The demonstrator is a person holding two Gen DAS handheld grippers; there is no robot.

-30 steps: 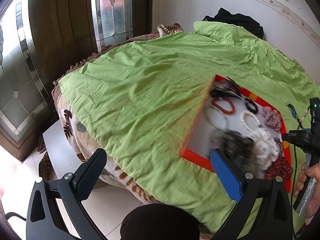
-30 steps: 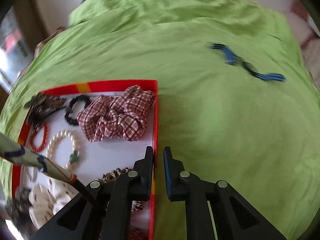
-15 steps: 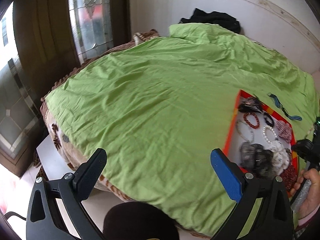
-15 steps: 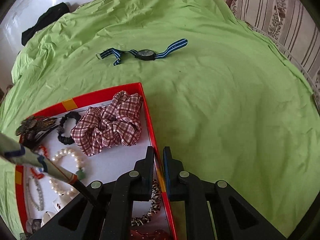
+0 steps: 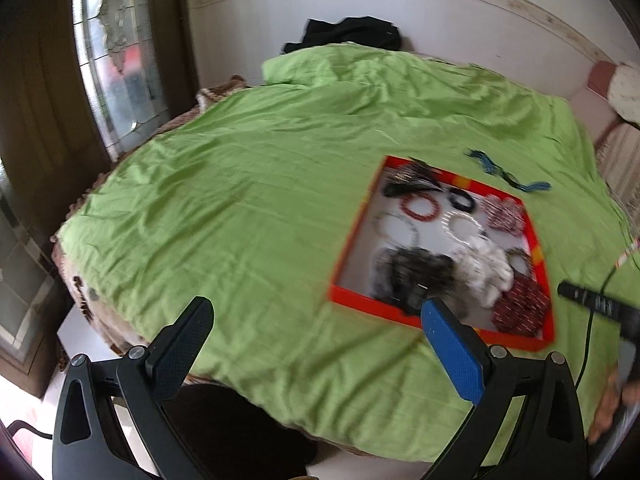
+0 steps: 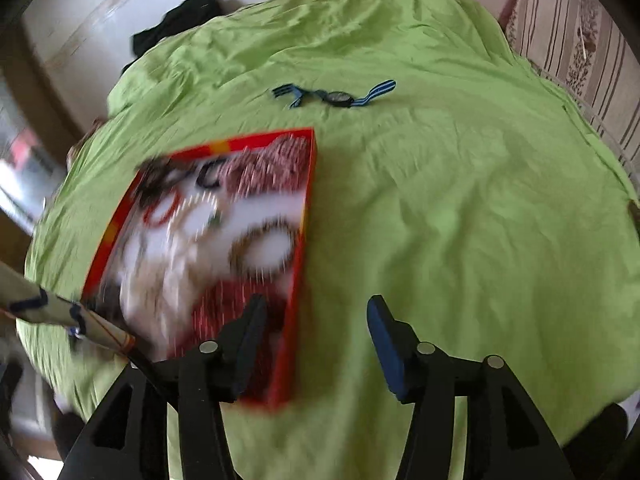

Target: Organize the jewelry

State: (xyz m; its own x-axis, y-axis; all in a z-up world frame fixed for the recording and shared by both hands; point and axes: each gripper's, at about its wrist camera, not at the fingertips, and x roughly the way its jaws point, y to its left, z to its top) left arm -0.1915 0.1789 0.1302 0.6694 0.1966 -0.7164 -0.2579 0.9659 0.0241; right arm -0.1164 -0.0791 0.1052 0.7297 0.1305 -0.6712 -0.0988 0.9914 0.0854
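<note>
A red-rimmed tray (image 5: 352, 236) (image 6: 306, 216) with a white floor lies on the green bedspread, full of bracelets, bead strings and scrunchies; it is blurred in both views. Beyond its far corner a watch with a blue striped strap (image 6: 340, 98) (image 5: 506, 170) lies flat on the bedspread. My left gripper (image 5: 316, 344) hangs open above the bed's near edge, left of the tray, with nothing between its fingers. My right gripper (image 6: 316, 328) is over the tray's near right corner, its jaws opening, and nothing sits between them.
The green bedspread (image 5: 240, 200) covers the whole bed, bare to the left of the tray and to its right (image 6: 460, 220). Dark clothing (image 5: 348, 34) lies at the far wall. A glass-panelled door (image 5: 116, 72) stands left. A striped cushion (image 6: 572, 40) is at the right.
The right gripper's jaws went from shut to apart, and it pulled back toward the tray's near corner. The left gripper swung right, so the tray now sits nearer the middle of its view.
</note>
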